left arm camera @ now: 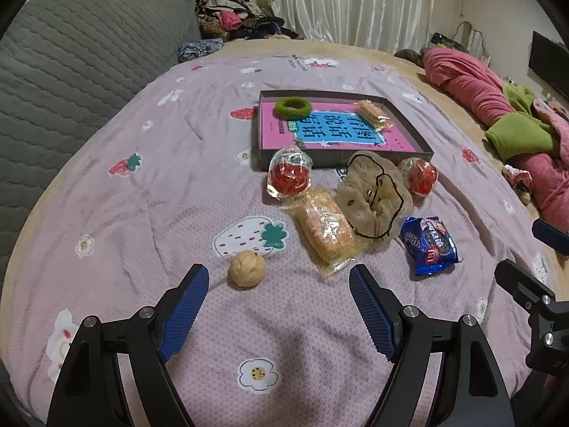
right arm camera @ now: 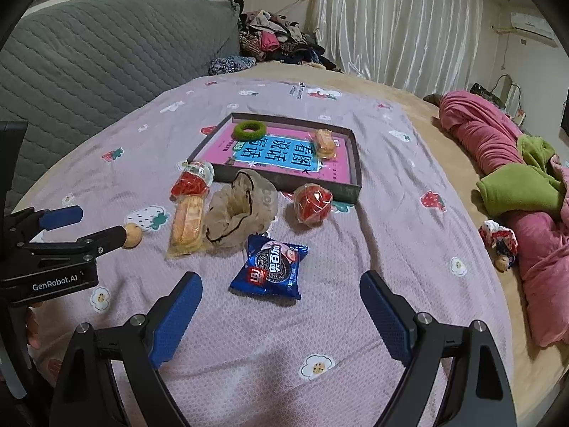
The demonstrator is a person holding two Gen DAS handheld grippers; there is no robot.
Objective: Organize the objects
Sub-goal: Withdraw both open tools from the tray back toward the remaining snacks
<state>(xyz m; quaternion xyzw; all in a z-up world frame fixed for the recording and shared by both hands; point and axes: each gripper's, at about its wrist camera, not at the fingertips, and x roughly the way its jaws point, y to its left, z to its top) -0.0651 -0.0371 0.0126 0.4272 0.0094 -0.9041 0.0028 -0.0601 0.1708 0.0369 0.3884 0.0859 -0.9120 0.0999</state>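
A: So, biggest first: the bed [left arm camera: 117, 213] with its lilac strawberry-print quilt fills both views. Its far edge meets a beige blanket border below the white curtain [left arm camera: 355, 3], a grey quilted headboard [left arm camera: 81, 60] closes the left side, and a pink-and-green bundle of bedding [left arm camera: 498, 114] lies along the right.

B: Where is there open room?

A: The near quilt under both grippers is bare, and so is the wide left stretch. Things crowd the middle.

B: And the tray?

A: The shallow dark tray [left arm camera: 265, 124] sits far of centre, lined with a pink and blue printed sheet. A green fuzzy ring [left arm camera: 292, 106] lies in its far left corner and a wrapped orange biscuit [left arm camera: 371, 112] at its far right.

B: Loose things?

A: Just near the tray: a beige scrunchie pile [left arm camera: 370, 195] crossed by a black elastic loop, flanked by two red netted snacks in clear wrap, left [left arm camera: 288, 174] and right [left arm camera: 419, 174]. Nearer lie a long orange biscuit pack [left arm camera: 325, 231], a blue cookie packet [right arm camera: 270, 267] and a small tan ball [left arm camera: 246, 269].

B: Grippers?

A: The left gripper [left arm camera: 279, 306] has its jaws wide apart, empty, with the ball just beyond the left one. The right gripper [right arm camera: 281, 316] is also spread and empty, the blue packet just beyond.
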